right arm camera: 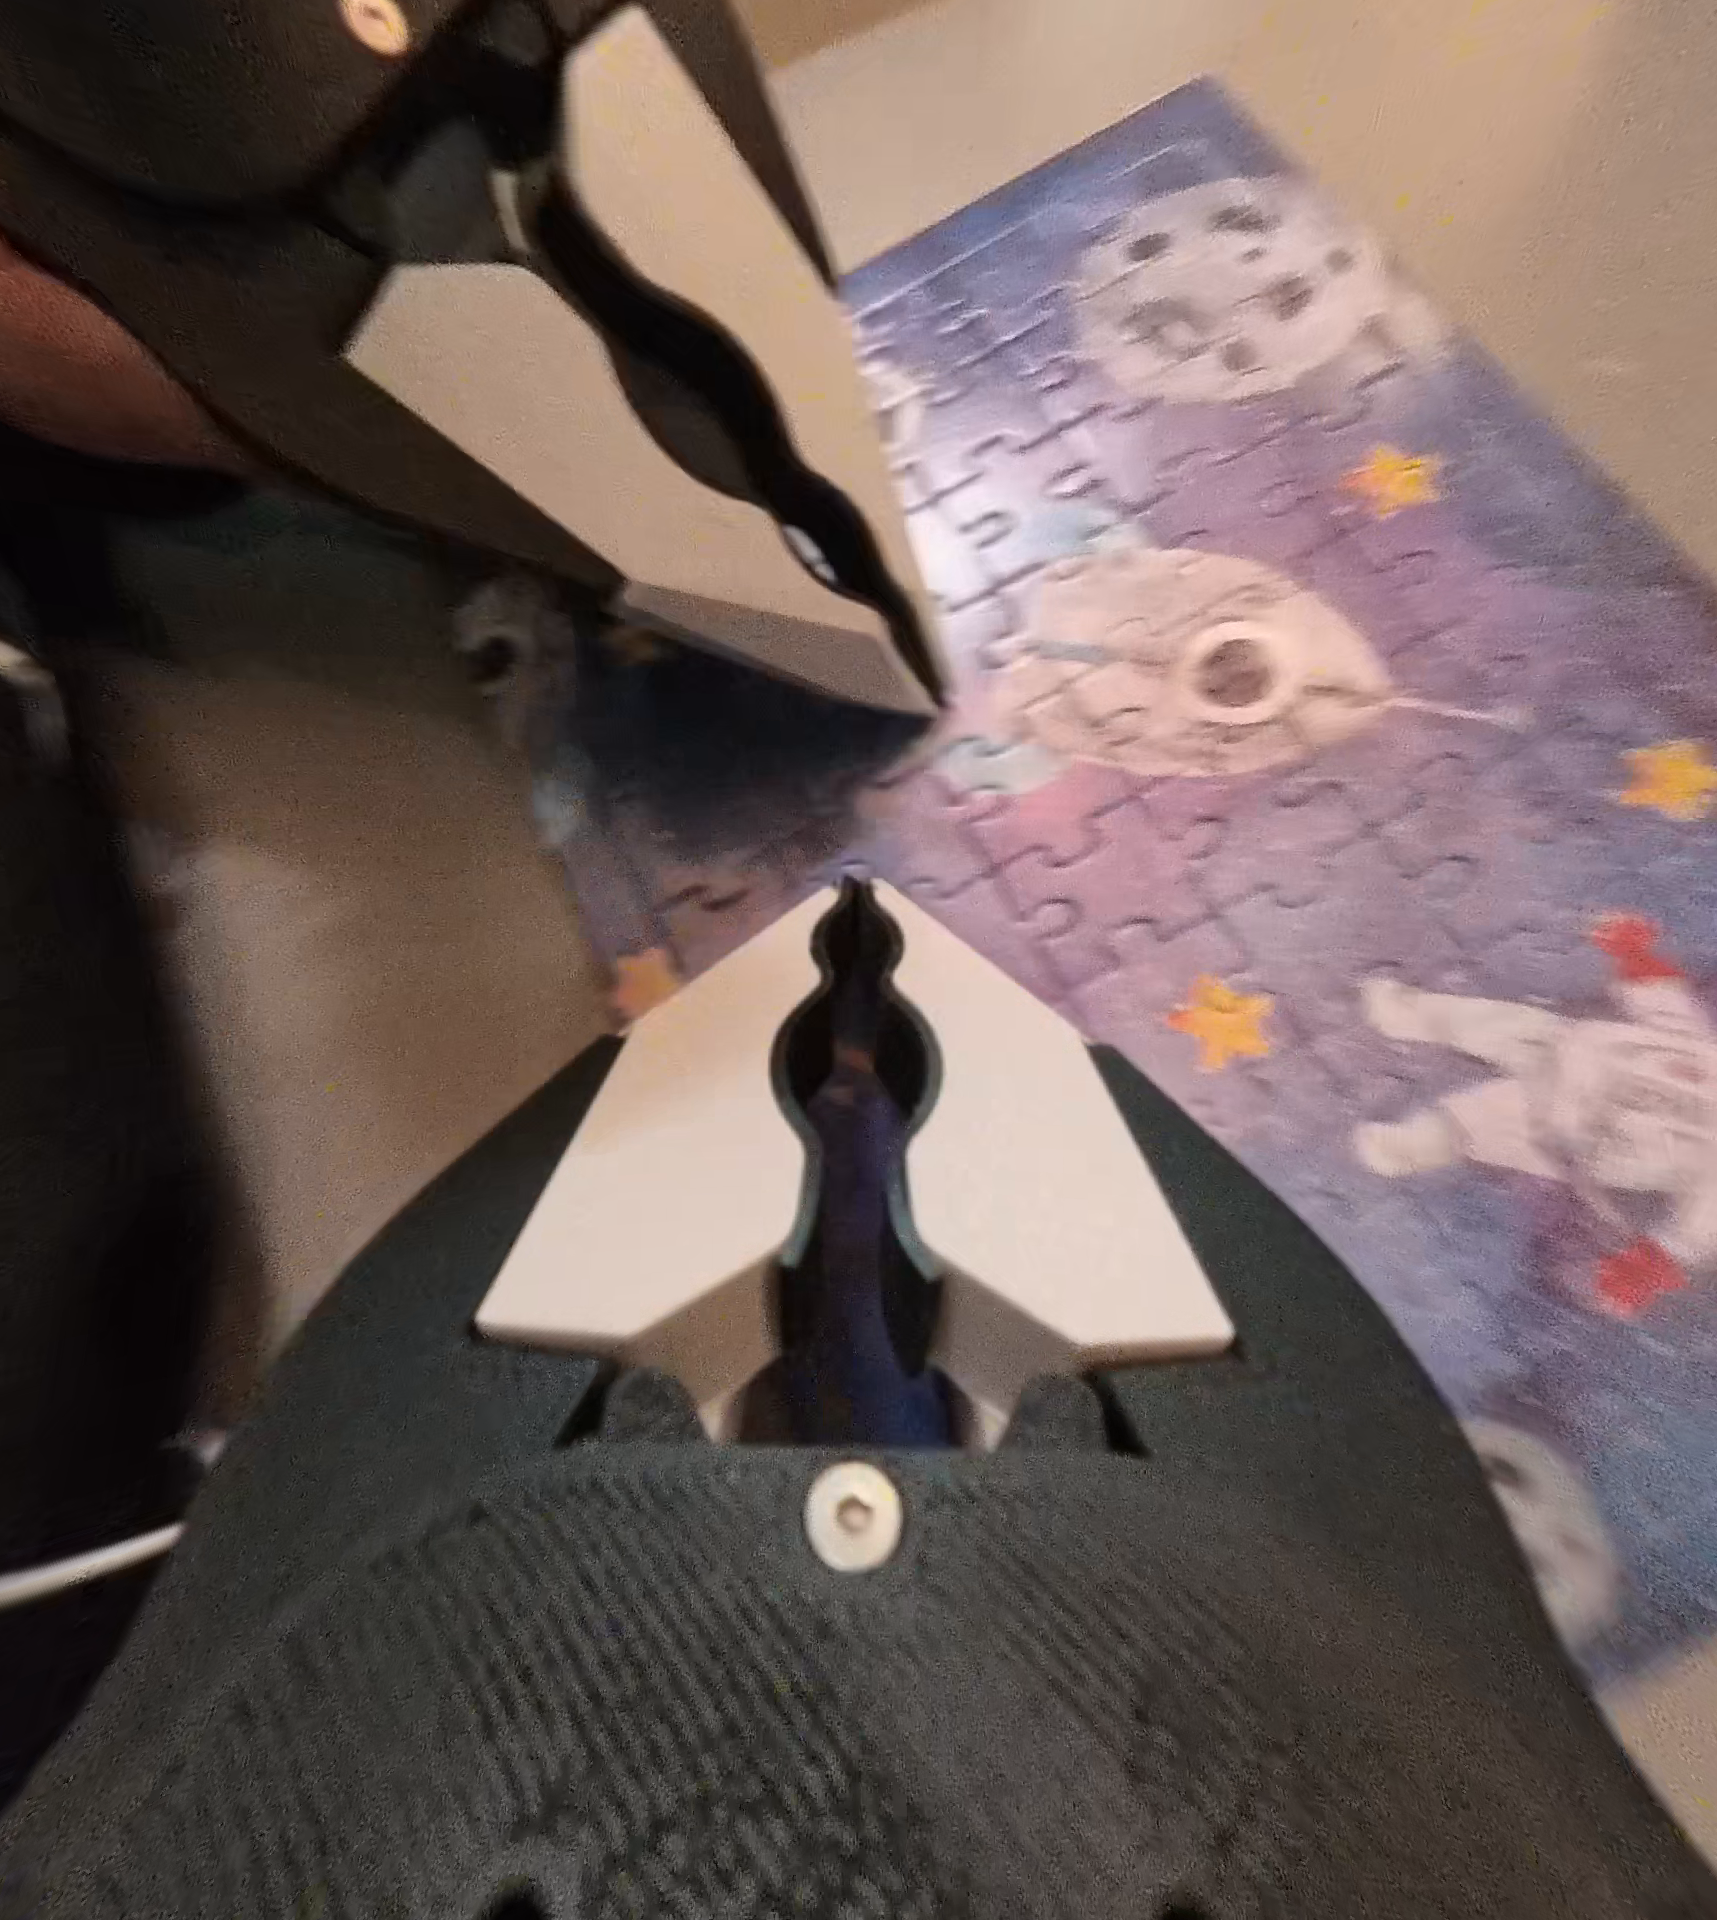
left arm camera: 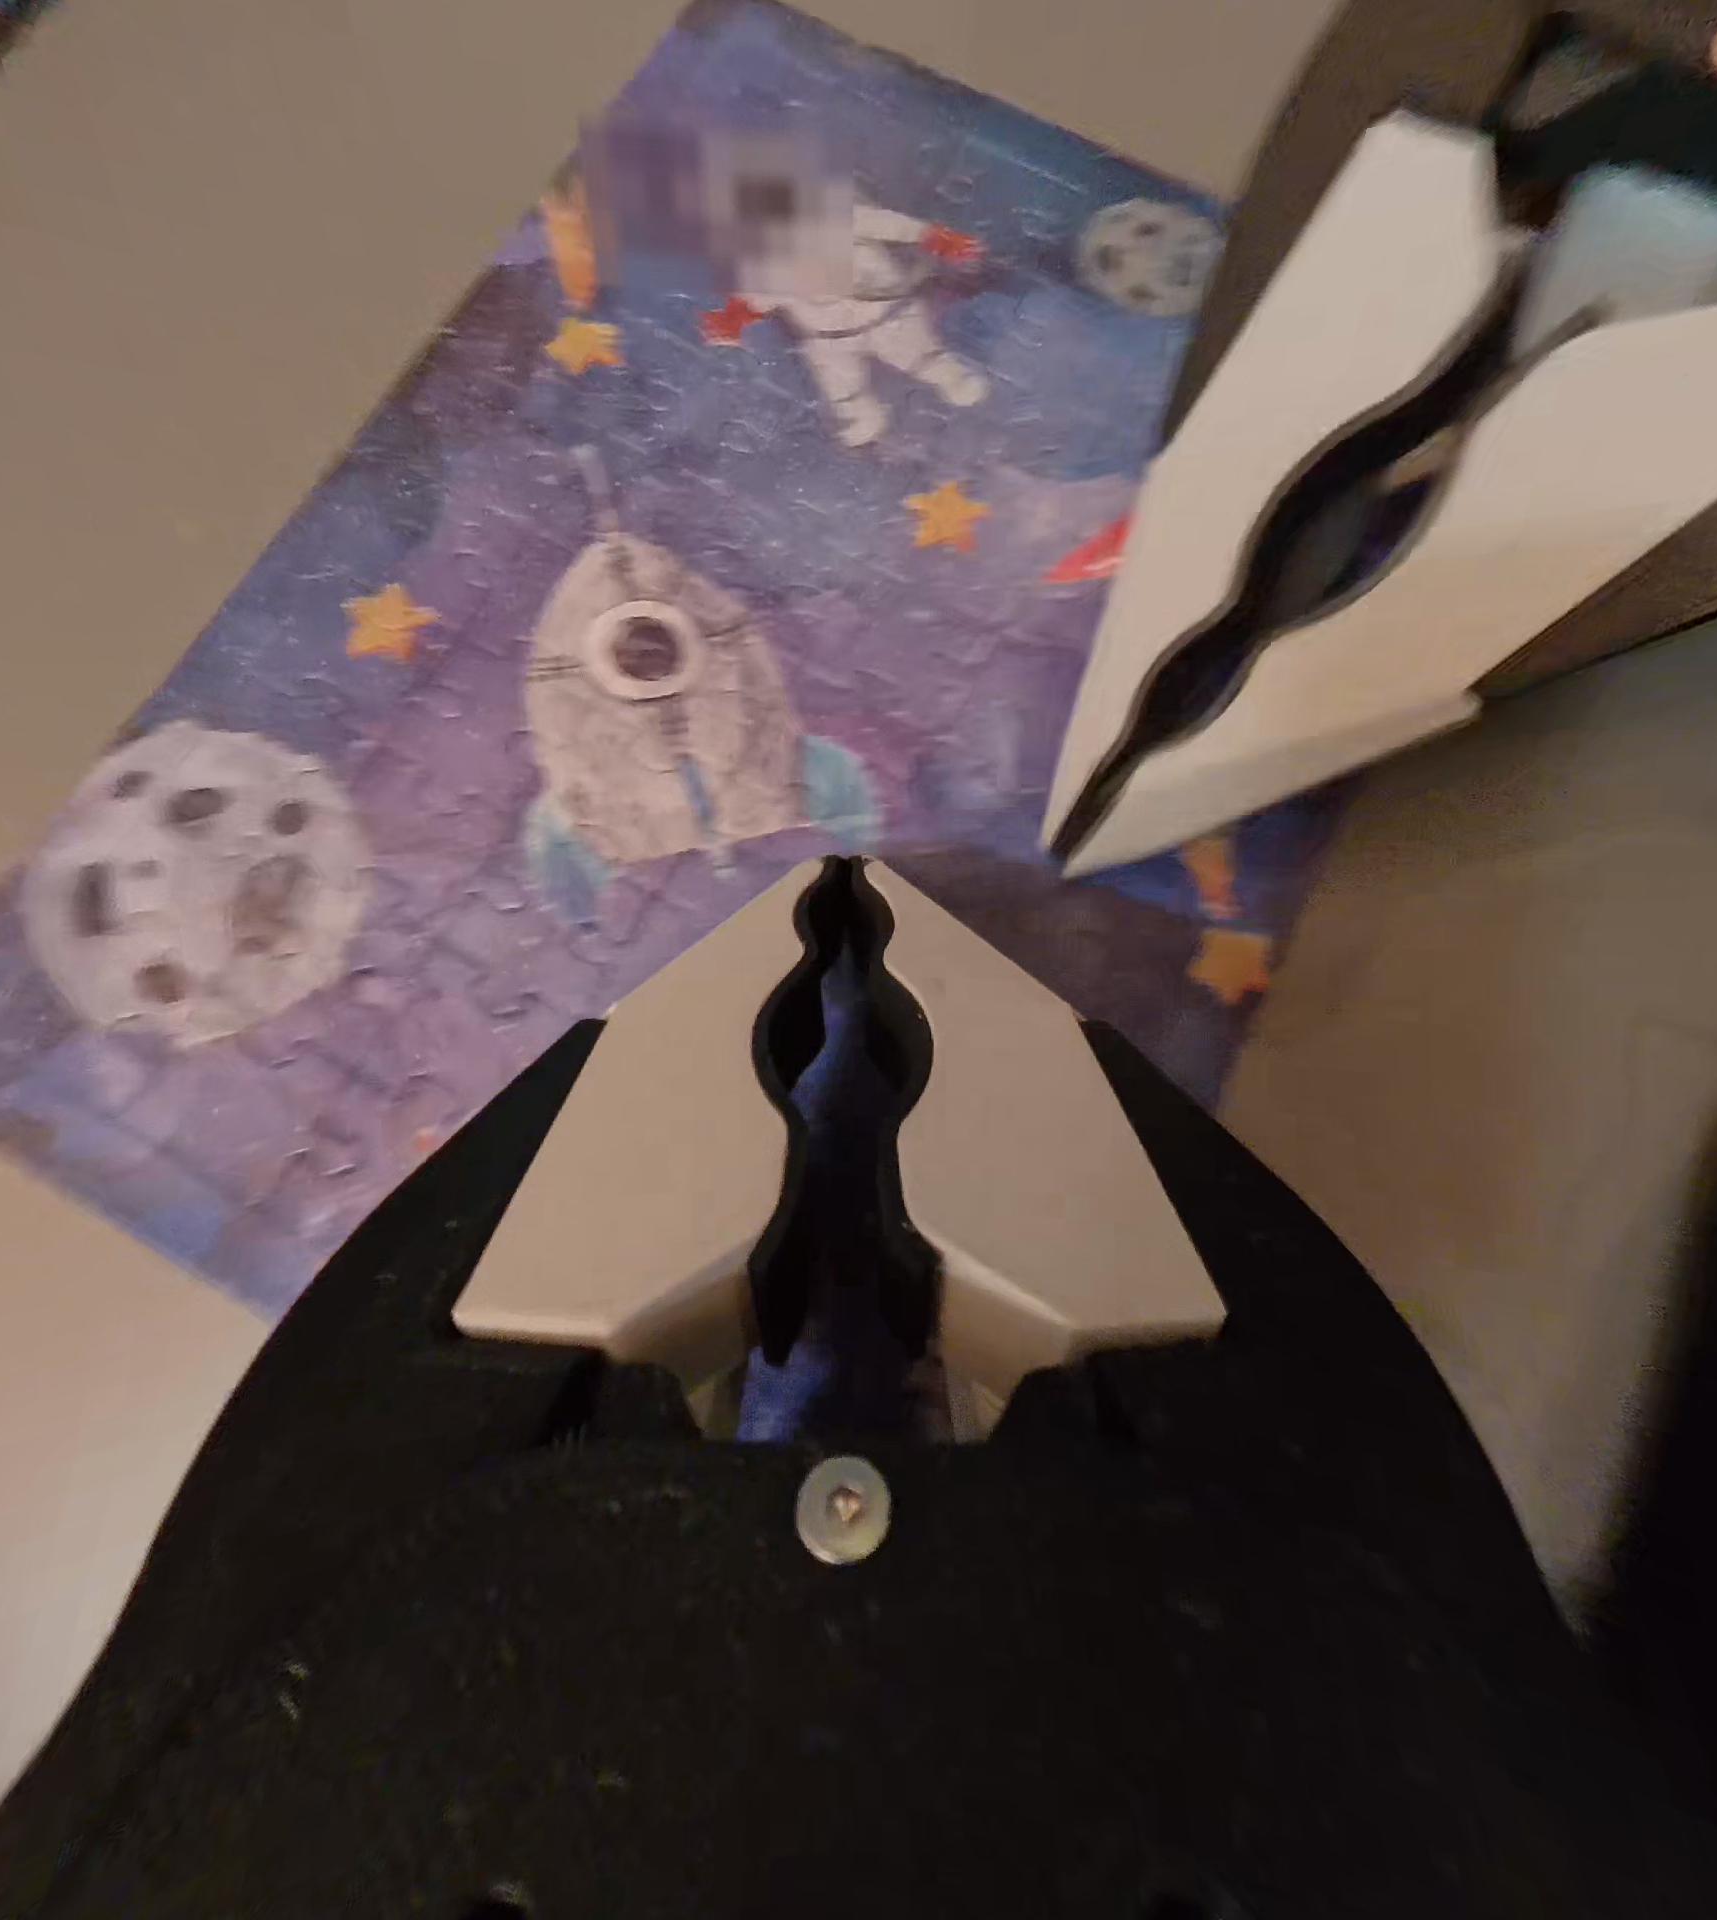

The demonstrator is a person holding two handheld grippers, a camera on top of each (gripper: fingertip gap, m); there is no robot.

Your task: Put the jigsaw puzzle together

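Nearest the lens in left wrist view: black textured gripper body w/ a silver screw, then the left gripper (left arm camera: 841,868), white wedge-shaped fingers lined w/ wavy black pads, tips pressed together, nothing visibly pinched at the tips. Same build in right wrist view: right gripper (right arm camera: 852,888), tips likewise closed tight, nothing seen between them. Dark blue shows thru the slots behind both sets of tips.

No readable writing, brand or label anywhere; a mosaic patch sits over part of the puzzle picture.

Pose: both grippers angle down toward the beige tabletop (left arm camera: 210,260), converging on one edge of the puzzle. In right wrist view the left one enters from upper left, a person's hand (right arm camera: 23,312) gripping its body; tip points down-right, at or just above the puzzle surface, contact unclear (motion blur).

The flat rectangular purple-blue space-themed jigsaw puzzle (left arm camera: 729,499) (grey rocket, cratered moon, white astronaut, orange and red stars) lies assembled on the table, directly ahead of and under both tips. Right gripper's tip sits over the puzzle's near edge by an orange star, near the left gripper's tip.
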